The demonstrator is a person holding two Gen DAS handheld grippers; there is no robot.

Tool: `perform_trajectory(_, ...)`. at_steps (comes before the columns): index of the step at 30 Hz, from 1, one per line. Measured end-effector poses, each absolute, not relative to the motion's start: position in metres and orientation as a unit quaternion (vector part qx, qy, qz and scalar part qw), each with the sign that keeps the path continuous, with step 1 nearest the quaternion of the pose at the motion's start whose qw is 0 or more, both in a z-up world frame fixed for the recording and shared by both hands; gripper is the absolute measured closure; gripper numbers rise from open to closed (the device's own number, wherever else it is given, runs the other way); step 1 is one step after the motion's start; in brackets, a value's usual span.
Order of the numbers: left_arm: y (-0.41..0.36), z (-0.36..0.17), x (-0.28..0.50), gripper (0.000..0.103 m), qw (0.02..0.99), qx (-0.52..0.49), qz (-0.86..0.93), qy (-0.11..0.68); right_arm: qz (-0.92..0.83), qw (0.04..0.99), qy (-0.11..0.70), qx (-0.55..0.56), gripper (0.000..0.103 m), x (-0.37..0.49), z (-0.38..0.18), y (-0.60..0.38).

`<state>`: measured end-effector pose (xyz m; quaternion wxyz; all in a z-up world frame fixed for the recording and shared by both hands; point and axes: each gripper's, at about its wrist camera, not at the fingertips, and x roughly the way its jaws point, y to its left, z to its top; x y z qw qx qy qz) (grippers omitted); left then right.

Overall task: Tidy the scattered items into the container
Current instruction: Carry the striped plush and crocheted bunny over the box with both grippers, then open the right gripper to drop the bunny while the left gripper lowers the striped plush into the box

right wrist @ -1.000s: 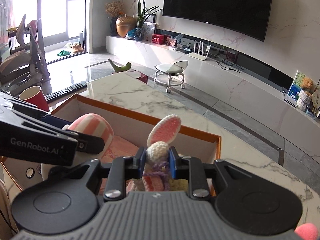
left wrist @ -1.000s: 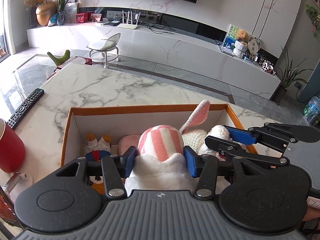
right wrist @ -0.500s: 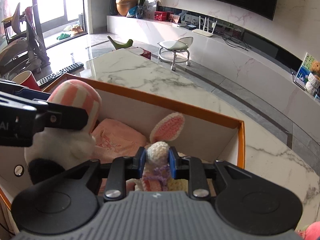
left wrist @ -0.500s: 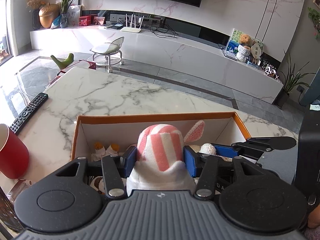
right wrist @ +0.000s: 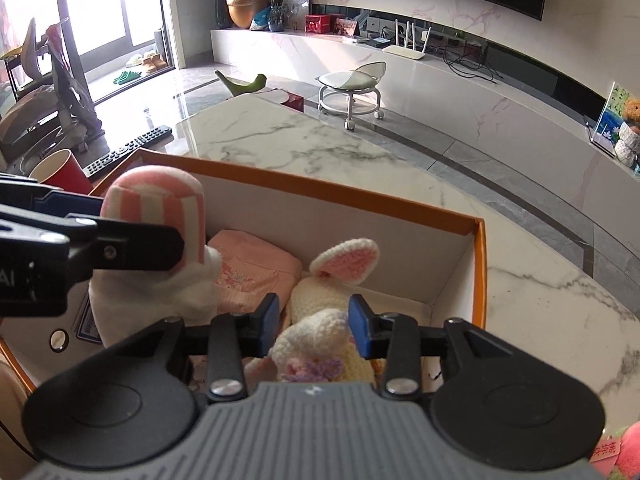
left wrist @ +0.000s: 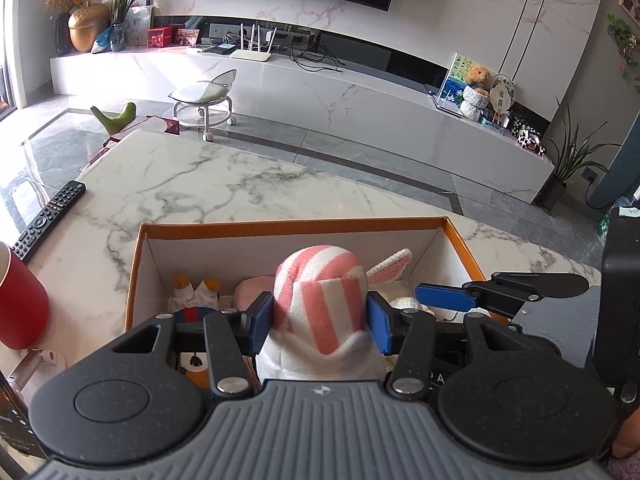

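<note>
1. The left tool (left wrist: 320,316) was clamped on a pink-and-white striped plush toy (left wrist: 322,296), its blue pads pressing both flanks; the toy was held above the open box (left wrist: 280,226), not resting on its floor.
2. The right tool (right wrist: 313,320) stood with its jaws parted on either side of a crocheted rabbit (right wrist: 320,308), which lay inside the box near the right wall; whether the pads touched the rabbit could not be told.
3. The orange-rimmed box sat on the marble worktop (left wrist: 224,176), towards its near edge, and also held a folded pink cloth (right wrist: 256,268) and a small doll (left wrist: 196,300) by the left wall.
4. A red cup (left wrist: 20,304) stood at the worktop's left edge, with a remote control (left wrist: 50,212) lying beyond it along the same edge.
</note>
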<state>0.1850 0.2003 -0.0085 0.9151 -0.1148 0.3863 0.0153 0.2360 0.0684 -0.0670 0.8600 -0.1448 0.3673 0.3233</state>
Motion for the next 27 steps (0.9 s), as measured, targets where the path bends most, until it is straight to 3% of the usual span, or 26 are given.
perform_trajectory(9,0.183,0.001,0.195,0.045,0.917,-0.118,-0.011,0.381,0.286,0.899,0.303,-0.131,0.061,0.21,-0.021,0.023)
perform_trajectory(15,0.164,0.0,0.211,0.045,0.913,-0.127,-0.042,0.385,0.26,0.909,0.302,-0.125,0.068,0.204,-0.016,-0.008)
perform_trajectory(27,0.133,-0.015,0.253,0.045,0.896,-0.149,-0.103,0.404,0.224,0.918,0.319,-0.071,0.068,0.197,-0.026,-0.055)
